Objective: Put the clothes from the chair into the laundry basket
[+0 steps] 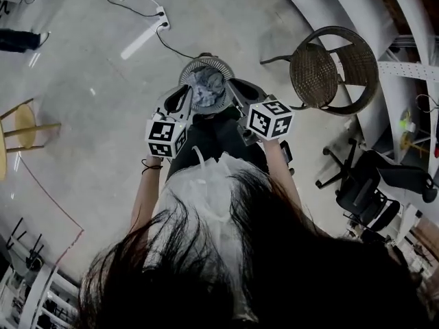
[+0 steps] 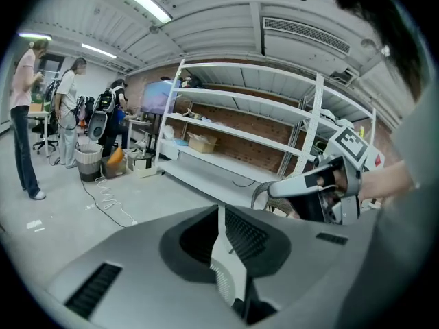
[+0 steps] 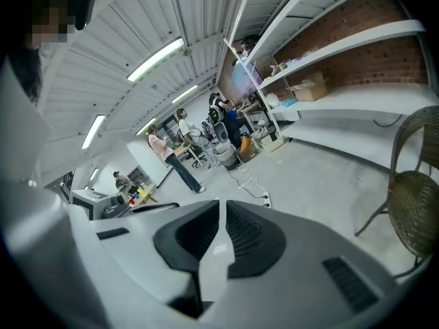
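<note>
The round mesh laundry basket (image 1: 221, 64) stands on the floor in front of me, with grey-blue clothes (image 1: 206, 88) bunched inside it. The brown wicker chair (image 1: 329, 67) to its right has a bare seat. My left gripper (image 1: 180, 101) hangs over the basket's left rim and my right gripper (image 1: 240, 96) over its right rim. In the left gripper view the left gripper (image 2: 220, 208) is shut with nothing held, and a bit of basket mesh (image 2: 221, 279) shows below the jaws. The right gripper (image 3: 221, 203) is also shut and empty, with the chair (image 3: 415, 204) at its right.
A white power strip (image 1: 144, 38) with its cable lies on the floor beyond the basket. A yellow stool (image 1: 24, 125) stands at the left and a black office chair (image 1: 370, 184) at the right. White shelving (image 2: 274, 129), a bin (image 2: 88, 162) and standing people (image 2: 24, 115) are further off.
</note>
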A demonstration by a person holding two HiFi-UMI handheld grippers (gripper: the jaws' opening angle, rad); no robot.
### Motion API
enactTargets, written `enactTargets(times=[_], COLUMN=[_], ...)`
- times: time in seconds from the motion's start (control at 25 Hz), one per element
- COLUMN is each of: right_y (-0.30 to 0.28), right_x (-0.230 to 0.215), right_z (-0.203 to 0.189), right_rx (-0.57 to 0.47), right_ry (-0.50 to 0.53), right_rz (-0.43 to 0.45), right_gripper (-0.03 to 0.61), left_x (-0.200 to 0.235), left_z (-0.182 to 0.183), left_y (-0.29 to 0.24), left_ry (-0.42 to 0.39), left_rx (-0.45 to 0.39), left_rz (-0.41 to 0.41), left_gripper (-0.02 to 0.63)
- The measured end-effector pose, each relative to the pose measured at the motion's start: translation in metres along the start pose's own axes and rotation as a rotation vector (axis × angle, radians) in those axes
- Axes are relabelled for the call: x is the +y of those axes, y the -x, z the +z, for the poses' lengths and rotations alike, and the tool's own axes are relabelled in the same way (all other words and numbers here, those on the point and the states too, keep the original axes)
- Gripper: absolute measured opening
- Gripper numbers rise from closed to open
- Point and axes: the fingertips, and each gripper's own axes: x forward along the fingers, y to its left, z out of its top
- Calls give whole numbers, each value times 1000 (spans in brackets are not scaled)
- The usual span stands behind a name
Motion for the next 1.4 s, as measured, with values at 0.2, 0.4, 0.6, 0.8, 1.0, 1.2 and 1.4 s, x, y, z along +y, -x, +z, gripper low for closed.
enactTargets(times=[0.2,0.4,0.6,0.8,1.0,1.2,1.4], right_y=[7,16,40,67,107,141,169], right_x=[6,11,13,15,12,10,14], right_z=[-9,-10,-25,-47,-68,-87,-104], right_rx=[21,27,43,61,65,56,40], right_ry=[5,16,32,44,56,68,91], right_rz=[3,15,42,73,101,121,140], right_gripper=[41,41,41,41,41,41,41], left_x=[-6,-17,-39,-49,-79,-119,-159], left_z=[3,6,3,-4,-13,-27,-39], left_y=[-4,-7,-2,13,32,49,65], left_ry=[1,-5,-8,24,56,45,22], left_rx=[-9,-18,-36,-67,-93,-98,-104], left_rz=[-17,-25,-8,74,123,137,129], left_gripper=[41,41,41,41,41,41,41])
